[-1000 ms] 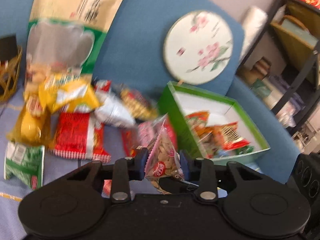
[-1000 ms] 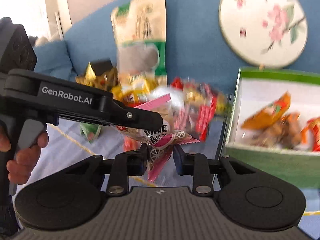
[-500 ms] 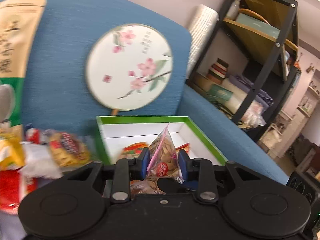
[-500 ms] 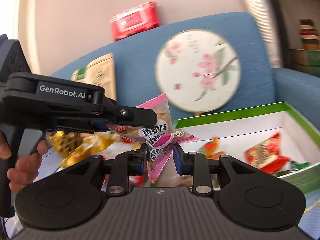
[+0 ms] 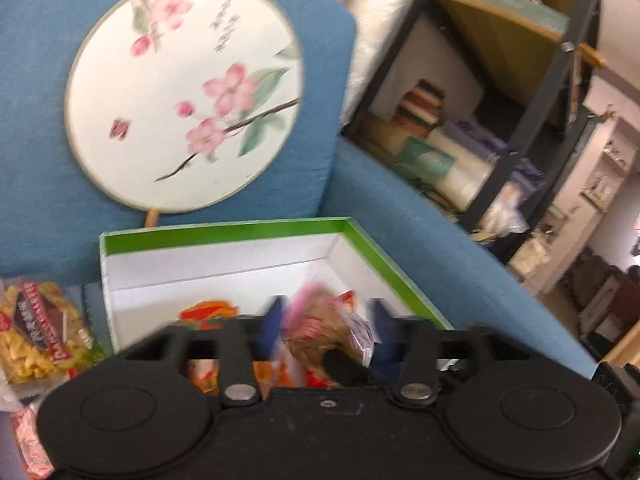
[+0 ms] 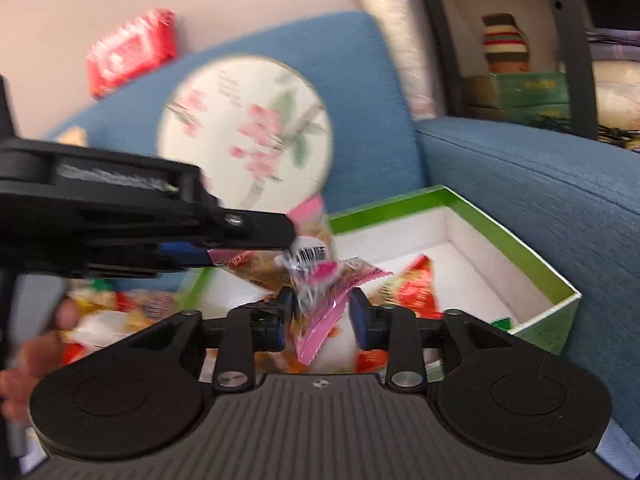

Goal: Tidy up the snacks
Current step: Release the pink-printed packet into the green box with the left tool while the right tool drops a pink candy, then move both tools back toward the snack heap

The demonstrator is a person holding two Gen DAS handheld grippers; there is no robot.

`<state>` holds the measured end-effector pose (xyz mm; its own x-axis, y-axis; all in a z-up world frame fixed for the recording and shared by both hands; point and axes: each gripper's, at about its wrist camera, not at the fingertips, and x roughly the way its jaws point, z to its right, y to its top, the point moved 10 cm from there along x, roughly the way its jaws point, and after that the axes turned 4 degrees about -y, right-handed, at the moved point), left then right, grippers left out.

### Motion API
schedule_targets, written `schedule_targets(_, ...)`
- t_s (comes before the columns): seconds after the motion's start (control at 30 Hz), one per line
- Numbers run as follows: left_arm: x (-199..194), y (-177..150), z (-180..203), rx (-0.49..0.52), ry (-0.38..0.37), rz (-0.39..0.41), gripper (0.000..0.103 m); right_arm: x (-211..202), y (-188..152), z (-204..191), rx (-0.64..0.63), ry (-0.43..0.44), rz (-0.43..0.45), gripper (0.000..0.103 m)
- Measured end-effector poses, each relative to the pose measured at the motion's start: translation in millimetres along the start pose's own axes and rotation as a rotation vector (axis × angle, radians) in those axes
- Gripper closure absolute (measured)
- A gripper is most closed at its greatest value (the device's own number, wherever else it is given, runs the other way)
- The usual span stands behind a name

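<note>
A pink-edged clear snack packet of nuts (image 6: 316, 280) hangs over the green-rimmed white box (image 6: 556, 280). In the left wrist view the left gripper (image 5: 326, 316) has spread its jaws wide and the packet (image 5: 328, 332) sits loose between them. In the right wrist view the left gripper's arm (image 6: 160, 220) reaches in from the left to the packet's top. The right gripper (image 6: 322, 306) has its jaws apart around the packet's pink lower flap, which is blurred. Red and orange packets (image 6: 418, 292) lie inside the box (image 5: 240, 232).
A round painted fan (image 5: 184, 92) leans on the blue sofa back behind the box. More snack packets (image 5: 36, 332) lie left of the box. A dark shelf unit (image 5: 520, 80) stands right of the blue sofa arm (image 6: 540, 184).
Both grippers carried the packet from the snack pile to above the box. The left gripper's jaws have now spread apart, and the right gripper's jaws have widened too.
</note>
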<state>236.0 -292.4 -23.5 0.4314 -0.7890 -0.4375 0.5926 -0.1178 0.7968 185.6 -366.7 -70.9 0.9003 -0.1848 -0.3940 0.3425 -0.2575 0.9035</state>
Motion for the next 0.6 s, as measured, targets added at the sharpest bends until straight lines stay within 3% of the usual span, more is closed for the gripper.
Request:
schedule_targets(0.1, -16.6, -0.9, -10.9, -0.028, 0.031, 0.047, 0.000, -1.9, 0.3, -3.5, -0.011, 0.001, 0.004, 0.031)
schedule_targets(0.2, -46.2, -0.4, -19.4, -0.041, 0.054, 0.066, 0.000, -23.4, 11.3, -15.4, -0.027, 0.041, 0.076, 0.007)
schedule_targets(0.23, -59.7, 0.0, -22.7, -0.042, 0.069, 0.083, 0.000, -30.6, 13.4, -19.9, -0.035, 0.059, 0.096, 0.004)
schedule_targets(0.37, -113.5, -7.4, -39.9, -0.074, 0.153, 0.137, 0.000, -54.7, 10.1, -47.0, -0.078, 0.165, 0.130, 0.000)
schedule_targets(0.6, -185.2, -58.7, -80.4, -0.167, 0.274, 0.143, 0.000, -73.6, -20.1, -115.7, -0.161, 0.410, 0.044, 0.000)
